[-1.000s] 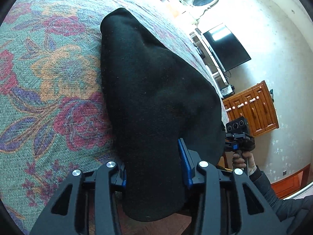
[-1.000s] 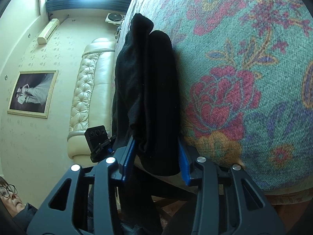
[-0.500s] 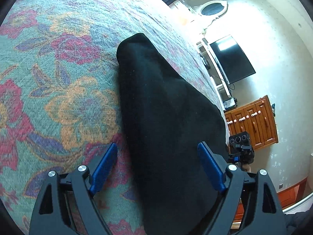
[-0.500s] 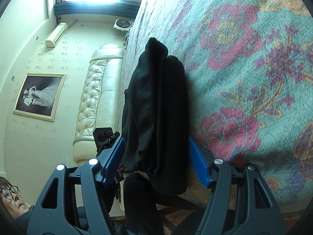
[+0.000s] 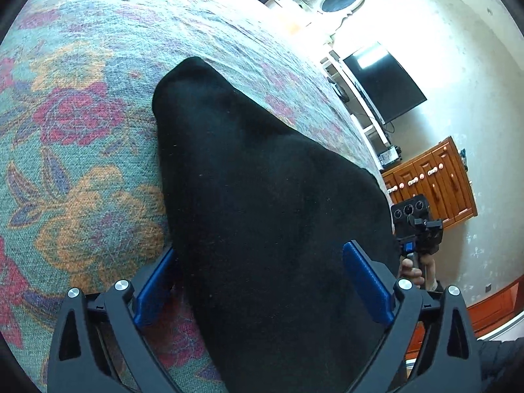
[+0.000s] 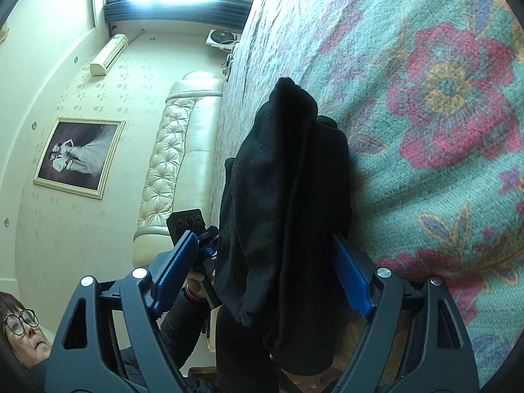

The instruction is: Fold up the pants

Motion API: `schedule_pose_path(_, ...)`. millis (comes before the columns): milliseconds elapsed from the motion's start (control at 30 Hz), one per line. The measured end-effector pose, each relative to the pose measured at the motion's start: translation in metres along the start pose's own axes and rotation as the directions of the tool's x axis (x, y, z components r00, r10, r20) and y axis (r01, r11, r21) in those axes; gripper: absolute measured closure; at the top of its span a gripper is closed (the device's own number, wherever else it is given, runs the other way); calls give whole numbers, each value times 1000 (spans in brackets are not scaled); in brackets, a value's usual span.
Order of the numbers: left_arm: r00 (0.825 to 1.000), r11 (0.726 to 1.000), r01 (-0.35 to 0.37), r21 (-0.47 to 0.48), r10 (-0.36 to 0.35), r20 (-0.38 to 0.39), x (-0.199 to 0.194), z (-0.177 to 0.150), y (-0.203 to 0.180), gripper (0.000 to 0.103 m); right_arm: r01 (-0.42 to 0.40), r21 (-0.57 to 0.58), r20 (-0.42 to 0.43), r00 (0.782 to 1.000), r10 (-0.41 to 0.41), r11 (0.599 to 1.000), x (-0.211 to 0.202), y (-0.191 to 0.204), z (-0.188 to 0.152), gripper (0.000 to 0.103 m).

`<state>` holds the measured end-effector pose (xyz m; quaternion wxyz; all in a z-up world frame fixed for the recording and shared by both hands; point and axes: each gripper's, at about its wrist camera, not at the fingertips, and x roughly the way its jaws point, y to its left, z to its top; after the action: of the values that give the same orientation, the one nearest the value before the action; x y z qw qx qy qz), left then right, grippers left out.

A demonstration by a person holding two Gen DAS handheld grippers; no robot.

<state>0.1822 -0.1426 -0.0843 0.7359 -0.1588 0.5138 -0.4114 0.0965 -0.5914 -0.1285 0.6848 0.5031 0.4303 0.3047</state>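
Observation:
The black pants [image 5: 262,196] lie folded into a thick bundle on the floral bedspread [image 5: 82,131], their near end hanging over the bed's edge. My left gripper [image 5: 262,281] straddles that near end, its jaws opening; the blue pads [image 5: 366,281] stand clear of the cloth. In the right wrist view the pants [image 6: 285,196] show as stacked layers on the bedspread [image 6: 425,131]. My right gripper [image 6: 262,271] also has its jaws opening around the bundle's end, pads [image 6: 177,271] apart from it. Each view shows the other gripper: the right one [image 5: 416,226], the left one [image 6: 190,226].
The bed's edge runs just below the grippers. Beyond it stand a wall television [image 5: 383,85] and a wooden cabinet [image 5: 432,183]. A cream tufted headboard [image 6: 173,163], a framed picture [image 6: 78,157] and a person's head [image 6: 19,327] show on the other side.
Both grippers, shut on the pants' end a second ago, have opened wide and drawn back a little. The pants now rest loose on the bed.

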Motion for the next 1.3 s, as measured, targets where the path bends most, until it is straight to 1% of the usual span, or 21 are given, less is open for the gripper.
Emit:
schedule_pose_path(67, 1000, 999, -21, 38, 22, -13, 4, 1, -3, 5, 3, -4, -11, 1000, -3, 1000, 3, 1, 2, 20)
schedule_pose_path(100, 1000, 999, -17, 39, 18, -18, 4, 0, 0, 5, 13, -6, -18, 1000, -13, 1000, 3, 3, 3, 20)
schedule_pose_path(167, 999, 1000, 30, 3, -30, -13, 0, 0, 7, 5, 65, -26, -7, 998, -66, 998, -5, 6, 5, 21)
schedule_pose_path(267, 992, 990, 124, -62, -124, 10, -9, -2, 23, 5, 149, -20, 92, 985, -147, 989, -36, 8, 12, 21)
schedule_pose_path(333, 990, 988, 140, -65, -140, 1, -10, -2, 26, 5, 188, 6, 102, 977, -188, 982, -48, 2, 15, 22)
schedule_pose_path(400, 992, 990, 128, -54, -129, -13, -9, -2, 25, 5, 205, 5, 68, 977, -204, 979, -45, -1, 15, 22)
schedule_pose_path(467, 992, 992, 120, -41, -121, -22, -9, -3, 24, 5, 264, -49, 3, 964, -264, 963, -28, 5, 15, 22)
schedule_pose_path(533, 992, 992, 122, -43, -123, -22, -8, -2, 23, 5, 264, -77, -63, 961, -269, 961, -9, 9, 15, 17)
schedule_pose_path(567, 992, 991, 124, -49, -126, -21, -8, -1, 23, 5, 271, -90, -85, 957, -279, 958, -1, 11, 17, 12)
schedule_pose_path(600, 992, 990, 126, -58, -128, -21, -7, 1, 22, 5, 262, -93, -104, 957, -271, 961, 5, 13, 19, 10)
schedule_pose_path(633, 991, 989, 129, -70, -130, -17, -7, 4, 22, 5, 212, -74, -132, 966, -221, 974, 11, 13, 20, 10)
schedule_pose_path(667, 991, 988, 132, -85, -133, -13, -7, 5, 23, 5, 143, -44, -163, 975, -149, 989, 18, 13, 20, 10)
schedule_pose_path(700, 991, 986, 134, -97, -135, -10, -7, 6, 24, 5, 127, -41, -182, 974, -133, 991, 24, 15, 20, 10)
schedule_pose_path(767, 991, 987, 127, -98, -130, -17, -7, 6, 25, 5, 159, -69, -196, 966, -170, 985, 29, 17, 20, 10)
schedule_pose_path(967, 993, 990, 108, -88, -112, -45, -1, 13, 18, 5, 84, -40, -158, 983, -89, 996, 12, 8, 13, 12)
schedule_pose_path(1067, 994, 991, 93, -94, -98, -47, 5, 18, 15, 5, 113, -43, -151, 981, -118, 993, 10, 7, 12, 12)
schedule_pose_path(1133, 997, 995, 61, -75, -65, -51, 6, 17, 10, 5, 143, -52, -145, 978, -149, 988, 10, 8, 8, 19)
schedule_pose_path(1167, 997, 997, 48, -57, -51, -50, 7, 15, 7, 5, 164, -53, -142, 975, -170, 985, 10, 6, 7, 32)
schedule_pose_path(1200, 998, 998, 42, -40, -44, -46, 7, 13, 6, 5, 176, -36, -137, 974, -180, 984, 7, 1, 6, 47)
schedule_pose_path(1267, 998, 999, 50, -21, -51, -36, 5, 10, 7, 5, 153, 8, -128, 980, -150, 988, 1, -10, 6, 59)
schedule_pose_path(1300, 998, 998, 59, -18, -59, -32, 4, 9, 8, 5, 140, 13, -124, 983, -137, 990, -1, -13, 5, 61)
